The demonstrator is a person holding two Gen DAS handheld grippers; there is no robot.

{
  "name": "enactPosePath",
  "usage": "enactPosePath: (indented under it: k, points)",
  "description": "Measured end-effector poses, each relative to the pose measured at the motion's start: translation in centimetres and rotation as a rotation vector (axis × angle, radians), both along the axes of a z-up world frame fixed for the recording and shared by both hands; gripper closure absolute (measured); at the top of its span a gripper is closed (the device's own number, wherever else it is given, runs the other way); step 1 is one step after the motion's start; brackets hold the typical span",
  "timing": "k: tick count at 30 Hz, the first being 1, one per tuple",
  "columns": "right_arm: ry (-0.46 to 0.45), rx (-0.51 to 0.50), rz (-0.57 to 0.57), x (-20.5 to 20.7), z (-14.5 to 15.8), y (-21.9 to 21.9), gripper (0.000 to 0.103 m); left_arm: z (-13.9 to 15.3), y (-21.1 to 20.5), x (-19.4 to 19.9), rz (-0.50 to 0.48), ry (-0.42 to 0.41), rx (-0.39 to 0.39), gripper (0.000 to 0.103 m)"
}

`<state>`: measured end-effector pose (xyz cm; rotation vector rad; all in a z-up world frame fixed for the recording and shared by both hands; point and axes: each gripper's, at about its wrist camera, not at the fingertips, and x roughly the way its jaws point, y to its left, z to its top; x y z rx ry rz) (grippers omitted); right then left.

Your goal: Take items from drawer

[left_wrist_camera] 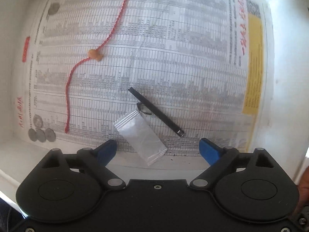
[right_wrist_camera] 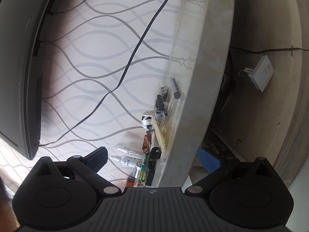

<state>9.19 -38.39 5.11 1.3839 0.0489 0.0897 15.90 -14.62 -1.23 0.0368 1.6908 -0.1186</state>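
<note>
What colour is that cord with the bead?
Red cord, tan bead; left wrist view.

The newspaper [left_wrist_camera: 173, 58] print is too blurred to read; the monitor [right_wrist_camera: 17, 67] is cut off.

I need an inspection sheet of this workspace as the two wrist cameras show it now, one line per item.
Surface: white drawer lined with printed newspaper.
Job's things: red cord with tan bead; black stick; clear sachet; coins.
Clutter: on the ledge, spray bottles, copper coil, grey pen.
Grippers: left gripper open above the sachet, empty; right gripper open, empty.
Cables: black cable across the patterned surface.
Surroundings: dark screen; loose wall socket.
</note>
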Motion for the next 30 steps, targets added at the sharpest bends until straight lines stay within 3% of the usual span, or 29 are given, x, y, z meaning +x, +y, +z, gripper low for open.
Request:
enactPosePath:
  k: [4,7,8,10,11,16,17,18,21,24,27,30]
  points:
    - [-0.009,0.045,0.013,0.2,-0.6,-0.4,0.0,-0.2,-1.1,-2.4,-0.04,-0.074,0.04,0.011]
    - [-0.013,0.065,0.02,0.1,-0.9,-0.6,0.0,0.0,-0.9,-3.7,-0.047,-0.118,0.04,0.021]
    - [-0.015,0.069,0.02,0.1,-1.0,-0.7,0.0,-0.2,-1.3,-4.1,-0.044,-0.131,0.038,0.032]
    - [-0.017,0.073,0.012,-0.1,-1.1,-0.8,0.0,0.7,-0.4,-4.1,-0.061,-0.184,0.035,0.071]
    - [-0.019,0.074,0.008,-0.3,-1.1,-0.9,0.0,1.4,0.5,-4.0,-0.069,-0.21,0.04,0.08]
    - [-0.025,0.075,-0.006,-0.7,-1.2,-0.9,0.0,3.4,3.8,-4.1,-0.109,-0.253,0.021,0.082]
    - [-0.025,0.073,-0.01,-0.8,-1.1,-0.9,0.0,4.0,4.3,-3.6,-0.119,-0.269,0.015,0.099]
    - [-0.024,0.071,-0.012,-0.8,-1.1,-0.9,0.0,5.6,5.5,-1.8,-0.131,-0.3,0.018,0.103]
    - [-0.015,0.06,-0.022,-0.8,-1.0,-0.8,0.0,8.2,8.4,-0.2,-0.135,-0.364,0.022,0.103]
    - [-0.003,0.049,-0.032,-0.7,-0.8,-0.7,0.0,12.4,10.4,0.8,-0.126,-0.352,0.007,0.103]
    - [0.014,0.038,-0.037,-0.4,-0.7,-0.5,0.0,11.5,10.9,2.6,-0.105,-0.259,-0.073,0.098]
    - [0.025,0.03,-0.032,-0.2,-0.6,-0.4,0.0,11.3,10.5,2.4,-0.149,-0.254,-0.063,0.091]
